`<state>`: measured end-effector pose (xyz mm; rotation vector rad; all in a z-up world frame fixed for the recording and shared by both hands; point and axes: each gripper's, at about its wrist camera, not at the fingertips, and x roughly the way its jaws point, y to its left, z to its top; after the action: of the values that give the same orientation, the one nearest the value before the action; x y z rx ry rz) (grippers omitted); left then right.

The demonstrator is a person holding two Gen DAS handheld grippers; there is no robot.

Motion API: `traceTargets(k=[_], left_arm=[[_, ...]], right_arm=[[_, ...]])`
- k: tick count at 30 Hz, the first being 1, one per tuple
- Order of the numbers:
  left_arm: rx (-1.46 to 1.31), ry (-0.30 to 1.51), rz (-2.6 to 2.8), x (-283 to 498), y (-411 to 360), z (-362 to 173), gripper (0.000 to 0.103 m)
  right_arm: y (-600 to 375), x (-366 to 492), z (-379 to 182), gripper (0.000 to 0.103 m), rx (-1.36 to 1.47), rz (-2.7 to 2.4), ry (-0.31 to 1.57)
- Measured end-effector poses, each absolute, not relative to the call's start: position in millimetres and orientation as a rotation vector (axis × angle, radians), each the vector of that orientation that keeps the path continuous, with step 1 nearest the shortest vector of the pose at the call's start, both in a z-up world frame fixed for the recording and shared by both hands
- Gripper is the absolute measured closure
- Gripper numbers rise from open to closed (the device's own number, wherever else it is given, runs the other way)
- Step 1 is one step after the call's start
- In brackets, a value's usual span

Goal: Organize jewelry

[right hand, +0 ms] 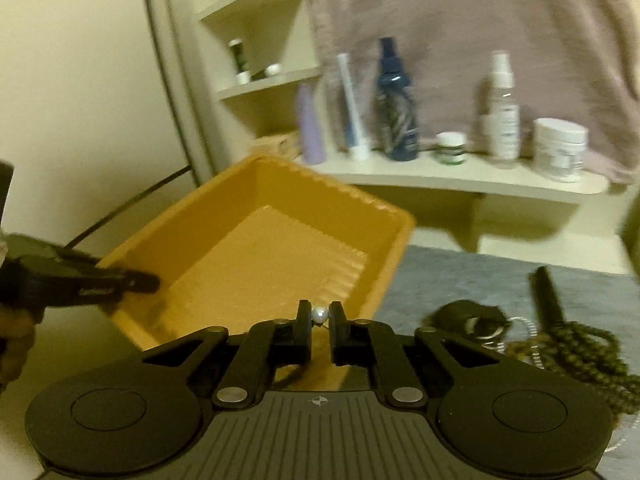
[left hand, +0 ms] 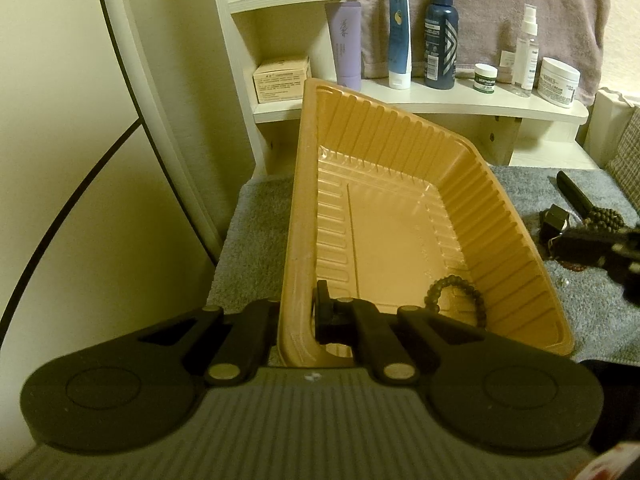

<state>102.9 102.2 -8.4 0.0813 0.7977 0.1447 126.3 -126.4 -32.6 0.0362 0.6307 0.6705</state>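
Right gripper [right hand: 320, 316] jaws are clamped on a small pearl [right hand: 319, 314], held just short of the tray [right hand: 256, 256] near rim. Left gripper [left hand: 296, 316] jaws are closed on the tray's left wall, which tilts it up off the grey towel [left hand: 248, 240]. One bead bracelet [left hand: 454, 292] already lies in the tray, right of the left jaws. Judged progress: early. Right of the right jaws, a long bead strand [right hand: 588, 352], a dark ring box [right hand: 472, 318] and a black stick [right hand: 548, 292] remain on the towel. Tray interior is mostly free, with clear room ahead of the pearl. Shelf [right hand: 460, 180] edge stands well beyond; the tilted rim is the only near obstacle.
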Motion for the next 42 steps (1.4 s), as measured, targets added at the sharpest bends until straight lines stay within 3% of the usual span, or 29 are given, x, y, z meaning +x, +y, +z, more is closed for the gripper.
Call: traceTargets(k=[9, 14, 25, 39, 42], left_arm=[[0.081, 0.798, 0.145, 103.0, 102.4, -8.4, 0.1], [0.08, 0.799, 0.145, 103.2, 102.4, -8.4, 0.1], [0.081, 0.796, 0.143, 103.2, 102.2, -7.8, 0.1], [0.083, 0.798, 0.143, 103.1, 101.8, -7.0, 0.1], [0.082, 0.797, 0.142, 103.0, 102.0, -7.0, 0.1]], right_arm=[[-120.1, 128.0, -40.9, 0.094, 0.037, 0.754, 0.66], [-132.0, 125.7, -39.0, 0.068, 0.057, 0.702, 0.635], [-186.4, 131.7, -78.6, 0.068, 0.05, 0.399, 0.766], [-162.8, 145.0, -95.4, 0.069, -0.035, 0.428, 0.758], [-159.5, 146.7, -97.7, 0.074, -0.045, 0.429, 0.766]])
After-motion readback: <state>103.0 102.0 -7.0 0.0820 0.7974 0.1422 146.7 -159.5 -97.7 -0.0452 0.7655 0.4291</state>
